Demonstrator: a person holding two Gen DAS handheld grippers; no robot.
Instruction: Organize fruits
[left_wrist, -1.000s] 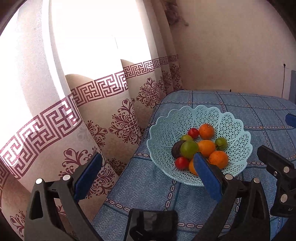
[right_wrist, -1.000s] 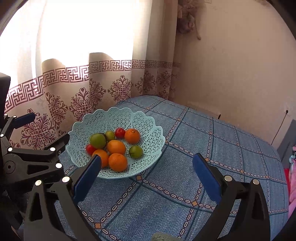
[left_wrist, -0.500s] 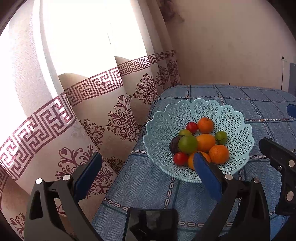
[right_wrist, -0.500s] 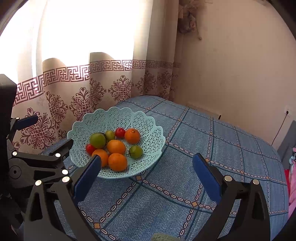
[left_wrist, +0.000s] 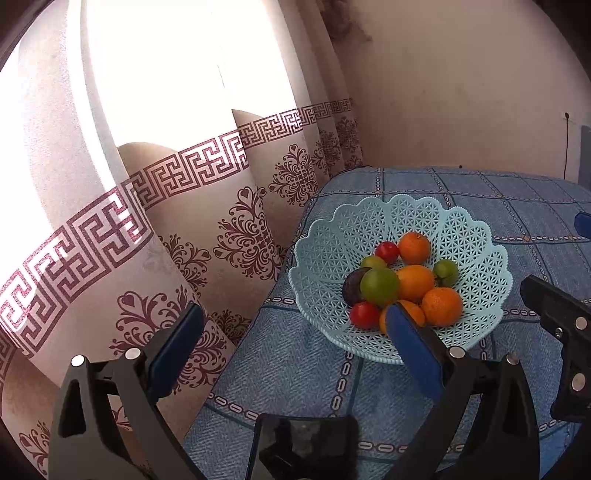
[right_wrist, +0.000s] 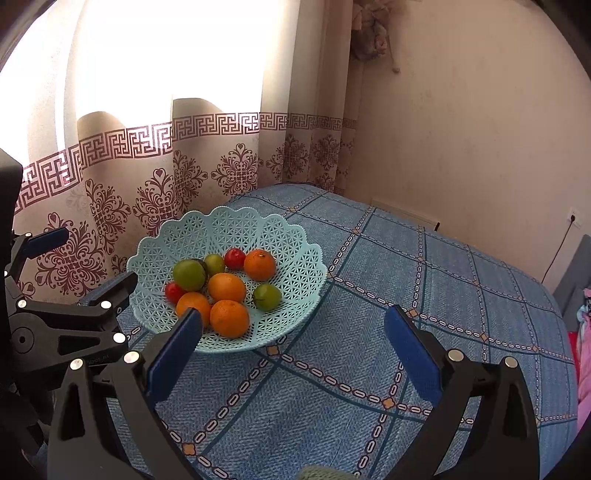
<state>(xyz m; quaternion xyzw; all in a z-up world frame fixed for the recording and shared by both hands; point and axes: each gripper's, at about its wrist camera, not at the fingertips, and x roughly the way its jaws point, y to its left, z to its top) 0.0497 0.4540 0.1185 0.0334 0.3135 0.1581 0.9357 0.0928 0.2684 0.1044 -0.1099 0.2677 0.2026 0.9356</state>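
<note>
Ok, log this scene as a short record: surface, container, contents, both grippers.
surface: blue patterned cloth by the curtain
container: light blue lattice basket, resting on the cloth
contents: four oranges, e.g.; three green fruits, e.g.; two red fruits, e.g.; one dark fruit
left gripper: jaws open, empty, short of the basket
right gripper: jaws open, empty, above the cloth

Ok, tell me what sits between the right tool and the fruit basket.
Only bare blue checked cloth; the right tool hangs open just short of the basket, in the right wrist view.
</note>
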